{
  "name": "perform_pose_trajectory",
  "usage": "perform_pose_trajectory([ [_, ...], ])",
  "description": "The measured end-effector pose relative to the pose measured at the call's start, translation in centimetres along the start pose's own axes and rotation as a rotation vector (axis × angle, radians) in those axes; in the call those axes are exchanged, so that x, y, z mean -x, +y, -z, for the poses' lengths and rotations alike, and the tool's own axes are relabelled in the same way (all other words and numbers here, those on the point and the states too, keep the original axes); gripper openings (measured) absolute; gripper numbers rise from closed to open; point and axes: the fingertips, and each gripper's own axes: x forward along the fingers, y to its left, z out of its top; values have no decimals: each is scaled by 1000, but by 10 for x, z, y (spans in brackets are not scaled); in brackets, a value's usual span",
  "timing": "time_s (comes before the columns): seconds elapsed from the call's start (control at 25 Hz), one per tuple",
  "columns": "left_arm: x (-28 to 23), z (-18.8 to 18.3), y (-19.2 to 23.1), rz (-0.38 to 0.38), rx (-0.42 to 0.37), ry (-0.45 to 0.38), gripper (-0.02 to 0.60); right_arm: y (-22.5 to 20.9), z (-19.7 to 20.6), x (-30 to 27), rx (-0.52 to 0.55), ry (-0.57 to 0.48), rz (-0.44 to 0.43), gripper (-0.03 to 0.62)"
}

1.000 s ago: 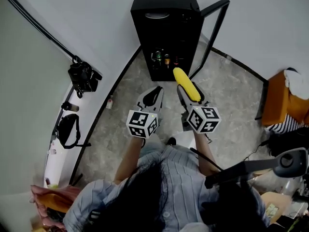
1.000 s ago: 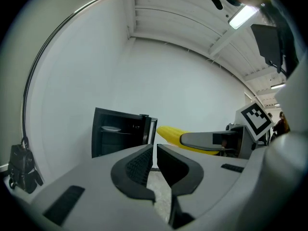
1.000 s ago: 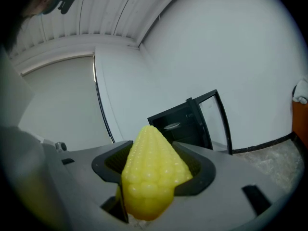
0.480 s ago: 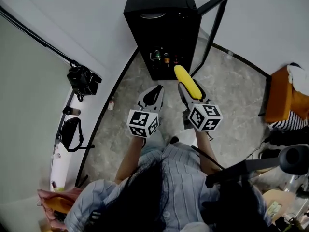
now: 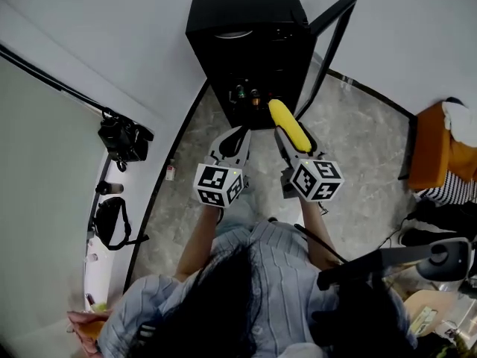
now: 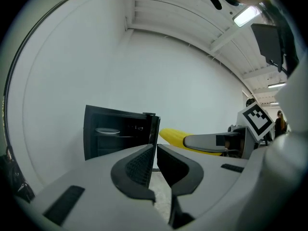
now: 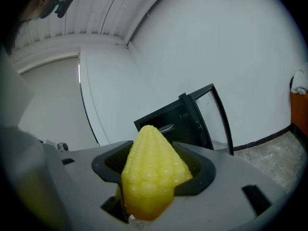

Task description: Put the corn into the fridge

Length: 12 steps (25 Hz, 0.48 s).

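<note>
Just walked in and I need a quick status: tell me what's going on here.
A person stands facing a small black fridge whose door is open, with a gripper in each hand. The right gripper is shut on a yellow corn cob that points toward the fridge opening. The left gripper is beside it, its jaws together with nothing between them. The corn is not yet inside.

Base of corn [image 7: 150,177] was buried between right gripper [image 5: 292,134] jaws. Items [image 5: 247,95] low in fridge [image 5: 246,43] were too small and dark to identify. Orange object [image 5: 440,151] was cut by right edge.
</note>
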Motion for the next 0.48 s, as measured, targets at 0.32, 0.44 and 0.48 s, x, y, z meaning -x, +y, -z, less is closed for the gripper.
perform_pose_trajectory([
  [0.32, -32, -17, 60, 42, 3, 9, 34, 6, -7, -65, -50, -14, 38, 265],
  [0.44, -40, -19, 78, 68, 4, 6, 34, 6, -5, -82, -64, -21, 63, 265],
  [0.48, -43, -20, 84, 76, 6, 7, 34, 7, -4, -88, -69, -20, 71, 265],
])
